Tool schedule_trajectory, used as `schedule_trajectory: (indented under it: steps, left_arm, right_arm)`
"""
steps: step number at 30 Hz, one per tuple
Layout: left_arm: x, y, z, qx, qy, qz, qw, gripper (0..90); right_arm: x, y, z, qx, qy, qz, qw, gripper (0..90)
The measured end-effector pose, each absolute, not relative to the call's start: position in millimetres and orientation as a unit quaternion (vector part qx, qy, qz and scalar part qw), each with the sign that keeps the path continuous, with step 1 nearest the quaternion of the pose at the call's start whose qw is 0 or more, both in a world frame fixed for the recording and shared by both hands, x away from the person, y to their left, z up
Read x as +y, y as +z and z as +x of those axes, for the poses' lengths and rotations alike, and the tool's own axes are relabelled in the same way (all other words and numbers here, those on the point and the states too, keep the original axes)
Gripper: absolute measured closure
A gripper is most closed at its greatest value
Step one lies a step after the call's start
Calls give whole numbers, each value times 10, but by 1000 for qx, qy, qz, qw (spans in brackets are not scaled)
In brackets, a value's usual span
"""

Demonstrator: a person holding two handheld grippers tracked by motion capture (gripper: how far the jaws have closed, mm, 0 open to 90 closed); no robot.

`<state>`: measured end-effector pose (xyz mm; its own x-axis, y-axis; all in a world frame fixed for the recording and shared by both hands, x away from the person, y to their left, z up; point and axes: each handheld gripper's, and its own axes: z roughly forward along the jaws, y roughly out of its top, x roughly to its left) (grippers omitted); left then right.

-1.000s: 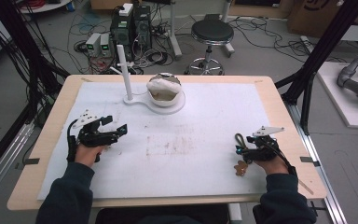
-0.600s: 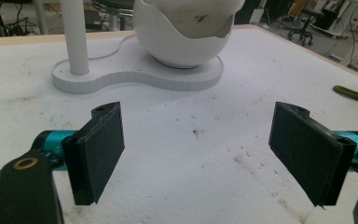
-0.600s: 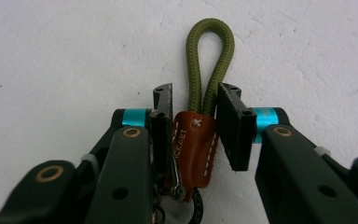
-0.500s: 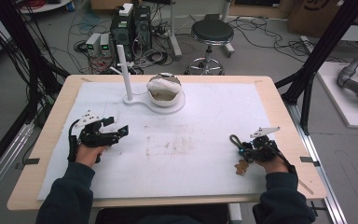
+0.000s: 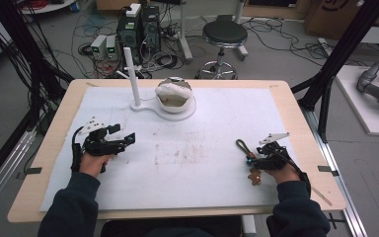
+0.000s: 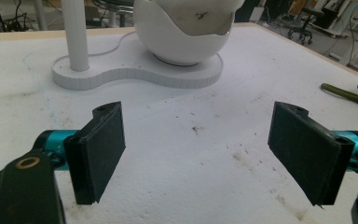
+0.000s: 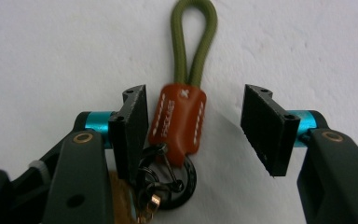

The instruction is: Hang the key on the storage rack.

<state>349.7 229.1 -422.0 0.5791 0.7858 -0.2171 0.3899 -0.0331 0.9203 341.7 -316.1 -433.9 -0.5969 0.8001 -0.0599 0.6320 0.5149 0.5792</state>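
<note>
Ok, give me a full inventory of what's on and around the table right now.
Mat: one, white, stained, covering the wooden table.
Stand: one, white, flat base with upright post, far centre.
Bowl: one, white, broken-edged, on the stand.
Keychain: one, green cord loop, orange-brown tab, black ring, between the right gripper's jaws.
Stool: one, black, beyond the table.
Computer towers: black, on the floor.
Left gripper: black, open.
Right gripper: black, open.
</note>
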Motion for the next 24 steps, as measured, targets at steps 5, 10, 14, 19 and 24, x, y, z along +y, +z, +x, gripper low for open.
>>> schedule_trajectory:
  steps: [5, 10, 14, 19, 24]
  left_arm:
    - [2282, -4225, 3500, 420, 177, 700, 550, 190]
    - [2284, -4227, 3505, 422, 176, 698, 551, 193]
    - [2305, -4232, 3514, 427, 178, 694, 552, 196]
    - [2322, -4235, 3518, 430, 179, 694, 549, 196]
    - [2345, -4222, 3510, 428, 180, 690, 555, 196]
  right_arm:
    - [-3080, -4296, 3390, 867, 244, 410, 144, 707]
    - [-3174, -4330, 3409, 846, 285, 435, 119, 725]
    - [-3136, -4296, 3433, 827, 343, 428, 124, 726]
    - [-2939, -4173, 3445, 808, 419, 387, 145, 725]
    - [-2661, -4012, 3493, 792, 465, 354, 179, 724]
